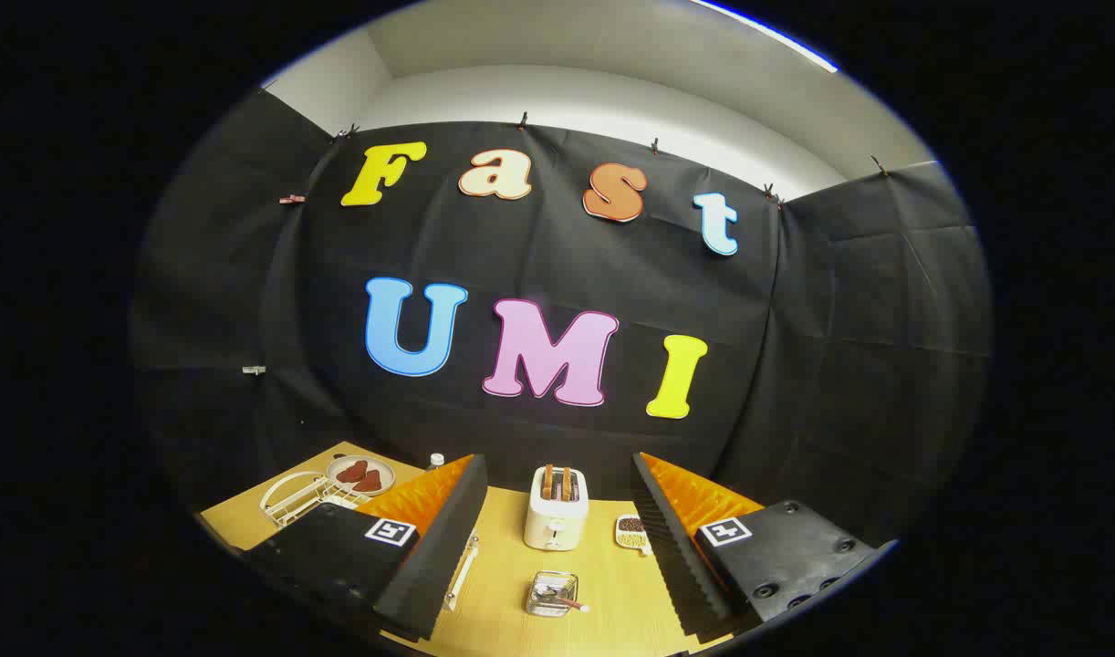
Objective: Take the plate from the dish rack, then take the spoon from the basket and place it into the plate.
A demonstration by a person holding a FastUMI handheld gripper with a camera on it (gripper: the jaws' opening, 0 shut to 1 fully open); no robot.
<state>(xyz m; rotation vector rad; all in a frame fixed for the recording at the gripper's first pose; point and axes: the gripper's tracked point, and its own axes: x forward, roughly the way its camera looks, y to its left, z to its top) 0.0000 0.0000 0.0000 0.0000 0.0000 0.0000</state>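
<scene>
On the wooden counter (603, 593), a white toaster (556, 511) stands as the middle landmark, with two slices poking out of its top slots. The claw (557, 538) hovers above the counter with its fingers spread wide, one on either side of the toaster, holding nothing. Nearer than the toaster, between the fingers, sits a small clear basket (551, 593); the spoon (562, 599) lies inside it, its handle pointing off toward the right finger. Just right of the toaster rests a small dish (630, 532) of dark bits, close to the right finger. Far to the left of the toaster, beyond the left finger, a white wire dish rack (295, 497) stands near the counter's corner, and the plate (360, 474) leans at its far end, patterned with red shapes. A bottle cap (437, 460) peeks up behind the left finger, between the rack and the toaster. A pale strip-like object (462, 573) lies flat left of the toaster, beside the left finger's inner edge; what it is cannot be told.
</scene>
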